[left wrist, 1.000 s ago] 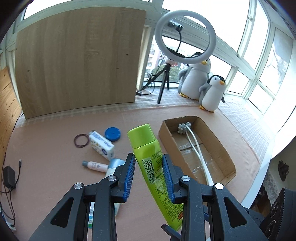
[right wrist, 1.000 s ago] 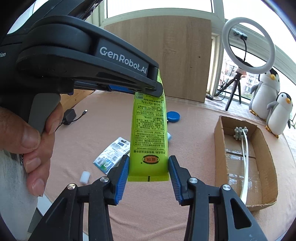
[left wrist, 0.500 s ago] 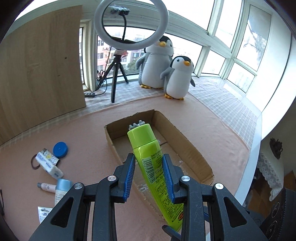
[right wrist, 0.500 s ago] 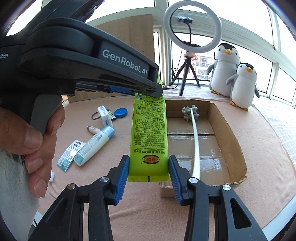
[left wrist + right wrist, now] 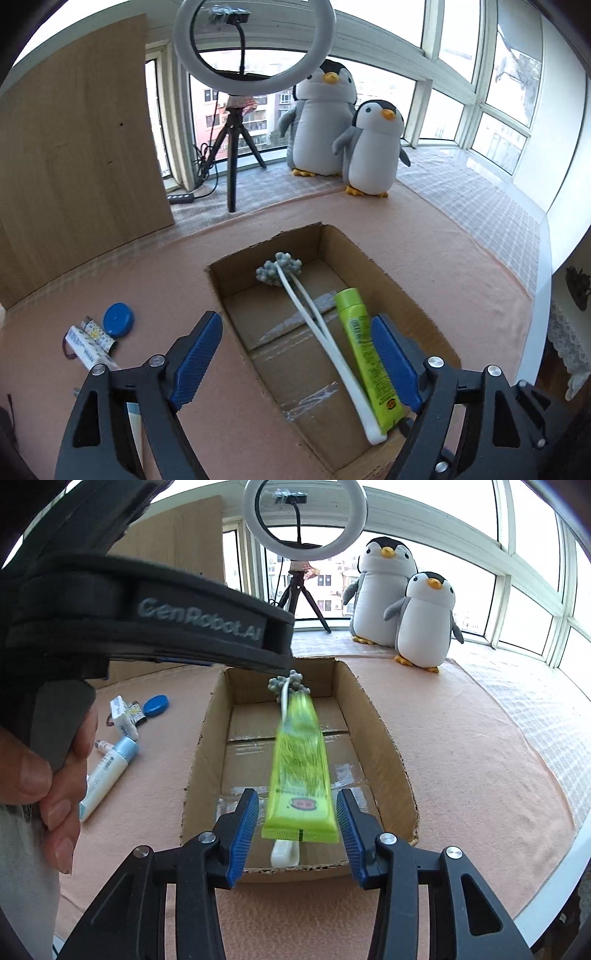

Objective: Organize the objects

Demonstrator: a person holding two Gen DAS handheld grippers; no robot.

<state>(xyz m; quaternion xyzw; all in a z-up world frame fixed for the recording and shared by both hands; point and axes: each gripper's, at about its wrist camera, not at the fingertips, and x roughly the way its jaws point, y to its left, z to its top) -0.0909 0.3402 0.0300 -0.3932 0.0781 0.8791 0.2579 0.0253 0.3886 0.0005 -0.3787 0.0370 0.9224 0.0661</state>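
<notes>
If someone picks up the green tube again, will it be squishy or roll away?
The green tube looks like soft plastic with a flat crimped end, so it probably squishes a little. That flat end likely stops rolling. It lies in the cardboard box against the white massager, which also blocks it.

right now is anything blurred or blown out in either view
Right wrist view: the green tube is motion-smeared, its print unreadable, while the cardboard box stays sharp. Left wrist view: the tube is crisp; the windows are overexposed in both.

Two penguins, one box, one green tube, one blue lid.
</notes>
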